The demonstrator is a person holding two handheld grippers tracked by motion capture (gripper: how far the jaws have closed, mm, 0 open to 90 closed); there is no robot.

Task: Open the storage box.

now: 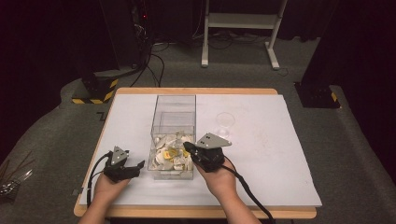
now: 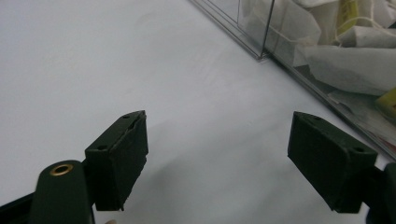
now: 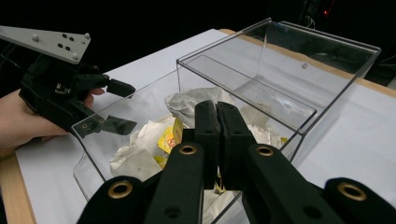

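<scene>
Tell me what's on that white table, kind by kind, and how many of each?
Clear plastic box: 1
Heap of white and yellow tea bags inside the box: 1 heap, too jumbled to count singly
Clear plastic cup: 1
Hand-held grippers: 2, the left hand-held gripper and the right hand-held gripper
Total: 5 things, counting the heap as one
</scene>
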